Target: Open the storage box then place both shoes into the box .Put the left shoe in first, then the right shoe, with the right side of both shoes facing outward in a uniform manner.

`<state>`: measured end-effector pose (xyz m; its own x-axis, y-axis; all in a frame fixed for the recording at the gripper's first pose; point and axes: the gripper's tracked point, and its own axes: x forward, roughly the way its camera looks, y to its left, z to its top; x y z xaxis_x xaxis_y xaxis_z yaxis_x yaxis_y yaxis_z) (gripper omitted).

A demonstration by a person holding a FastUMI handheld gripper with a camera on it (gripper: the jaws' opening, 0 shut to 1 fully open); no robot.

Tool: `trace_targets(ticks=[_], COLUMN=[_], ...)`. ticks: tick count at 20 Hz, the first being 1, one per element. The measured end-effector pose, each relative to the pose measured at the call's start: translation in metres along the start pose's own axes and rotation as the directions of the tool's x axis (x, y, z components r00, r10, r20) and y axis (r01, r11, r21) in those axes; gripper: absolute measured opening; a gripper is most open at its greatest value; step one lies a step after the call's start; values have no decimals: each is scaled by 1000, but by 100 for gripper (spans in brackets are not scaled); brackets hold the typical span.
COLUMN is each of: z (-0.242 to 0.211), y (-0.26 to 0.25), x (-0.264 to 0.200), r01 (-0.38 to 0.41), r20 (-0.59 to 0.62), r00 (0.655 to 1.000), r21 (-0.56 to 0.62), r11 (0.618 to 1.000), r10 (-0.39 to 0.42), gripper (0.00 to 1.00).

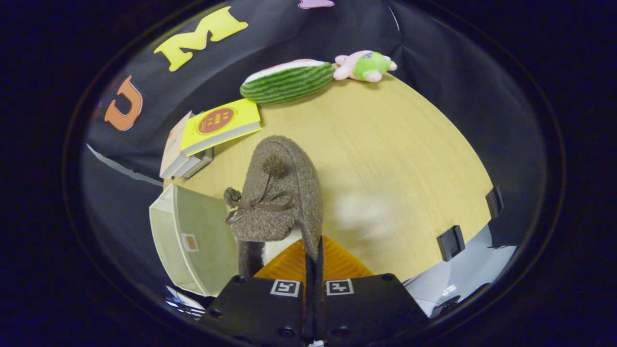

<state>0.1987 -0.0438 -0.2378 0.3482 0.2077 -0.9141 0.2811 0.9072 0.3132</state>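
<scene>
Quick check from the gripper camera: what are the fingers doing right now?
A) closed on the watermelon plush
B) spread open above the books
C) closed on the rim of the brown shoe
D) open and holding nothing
C: the gripper has its orange fingers pressed together on the side rim of the brown fuzzy shoe, which hangs above the table, beside the storage box.

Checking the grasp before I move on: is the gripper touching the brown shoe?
Touching. In the gripper view the gripper is shut on the brown shoe's side wall, pinched between both orange fingers.
</scene>
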Motion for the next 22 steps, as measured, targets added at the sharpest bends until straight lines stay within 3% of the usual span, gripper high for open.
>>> trace_targets(ticks=[7,12,22], z=[-26,-71,-75], y=[120,206,223], x=[-51,-49,10], r01=[-78,-195,-145], r20=[71,13,140], r00=[993,979,977], r21=[-171,-221,-138], r11=[982,956,980], r10=[92,202,164], gripper=[6,6,6])
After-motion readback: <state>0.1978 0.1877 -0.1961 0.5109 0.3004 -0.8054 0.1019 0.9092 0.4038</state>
